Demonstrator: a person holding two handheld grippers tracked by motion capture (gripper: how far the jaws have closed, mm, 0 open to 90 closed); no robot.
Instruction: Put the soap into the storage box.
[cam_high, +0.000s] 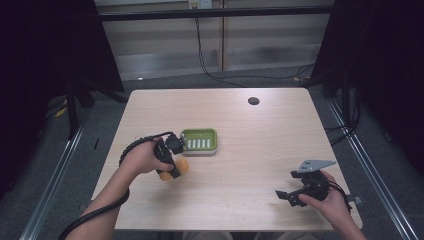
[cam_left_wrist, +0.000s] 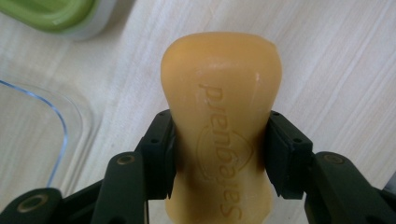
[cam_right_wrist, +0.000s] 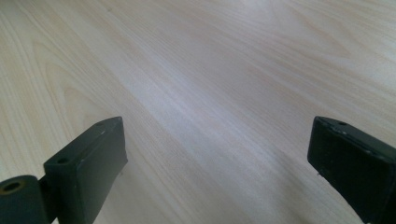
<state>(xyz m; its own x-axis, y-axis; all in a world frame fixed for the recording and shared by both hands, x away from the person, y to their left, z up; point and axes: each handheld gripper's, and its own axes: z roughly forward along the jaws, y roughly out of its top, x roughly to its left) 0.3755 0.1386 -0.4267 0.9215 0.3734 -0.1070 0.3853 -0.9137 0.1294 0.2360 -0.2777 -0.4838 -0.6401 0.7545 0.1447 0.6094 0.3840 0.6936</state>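
One bar of orange-yellow soap with embossed lettering (cam_left_wrist: 222, 130), waisted in the middle. One green rectangular soap dish (cam_high: 199, 140) with a pale slotted insert; five slots can be counted in the high view. One clear plastic lid or tray with a rounded corner (cam_left_wrist: 42, 135), seen at the edge of the left gripper view. One small dark round disc (cam_high: 254, 101) on the far part of the desk. One light wooden desk (cam_high: 250, 150). Two black tongs: the left tongs (cam_high: 172, 167) and the right tongs (cam_high: 286, 196). Two hands, one per tongs. One grey three-cornered plate (cam_high: 314, 164), on the right tongs.
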